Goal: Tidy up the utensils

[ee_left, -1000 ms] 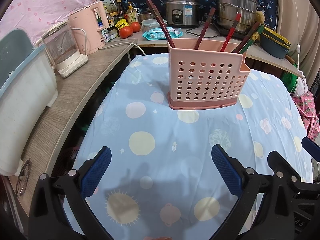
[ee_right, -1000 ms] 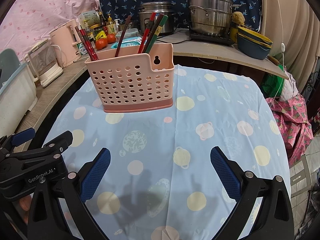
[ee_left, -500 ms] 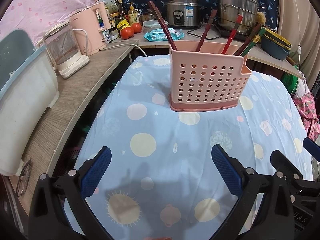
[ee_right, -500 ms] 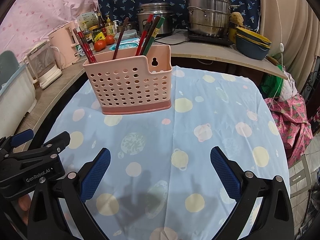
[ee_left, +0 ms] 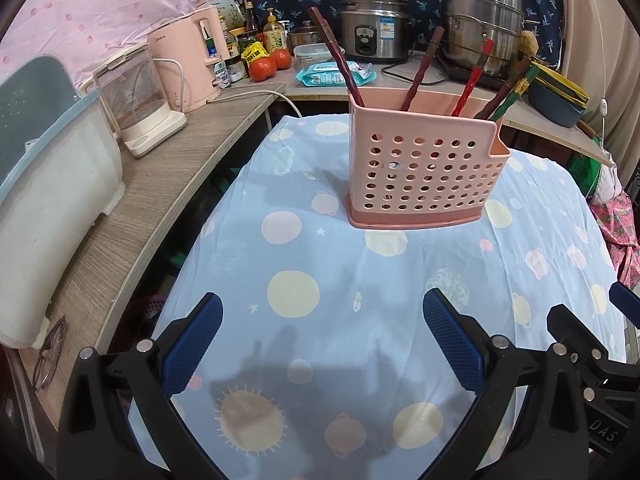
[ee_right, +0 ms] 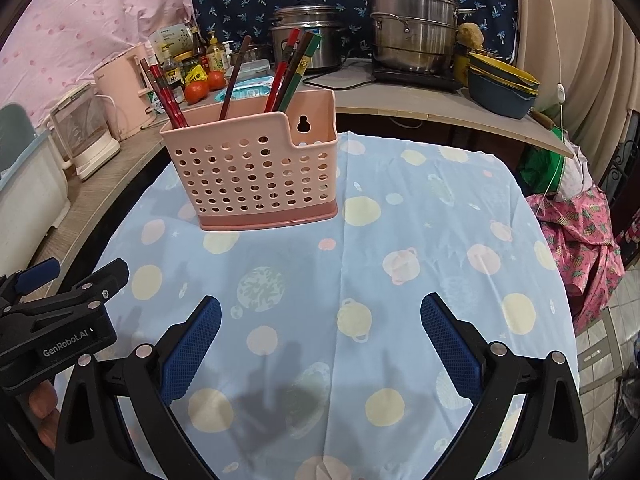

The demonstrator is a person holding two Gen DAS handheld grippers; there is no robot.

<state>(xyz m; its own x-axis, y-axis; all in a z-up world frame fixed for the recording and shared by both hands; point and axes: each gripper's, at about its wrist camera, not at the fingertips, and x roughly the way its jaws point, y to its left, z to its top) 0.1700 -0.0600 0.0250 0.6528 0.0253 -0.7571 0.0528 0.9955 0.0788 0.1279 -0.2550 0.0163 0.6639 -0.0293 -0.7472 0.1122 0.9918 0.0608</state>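
From the left wrist camera, the left gripper (ee_left: 320, 340) is hovering low over a round table draped in a pale blue cloth printed with planets and suns (ee_left: 312, 264). Its blue-padded jaws are spread wide, holding nothing. Further back on the cloth, a pink perforated plastic utensil holder (ee_left: 424, 176) is standing upright, well apart from the gripper. Several red, brown and green chopsticks (ee_left: 472, 80) are leaning out of its top. A pale pink electric kettle (ee_left: 188, 60) is sitting on the wooden counter to the left.

From the right wrist camera, the right gripper (ee_right: 320, 340) is hanging over the same cloth, jaws likewise spread wide and empty. The pink holder is sitting ahead and to the left, its chopsticks poking upward. The left gripper's black body is showing at the lower left edge.
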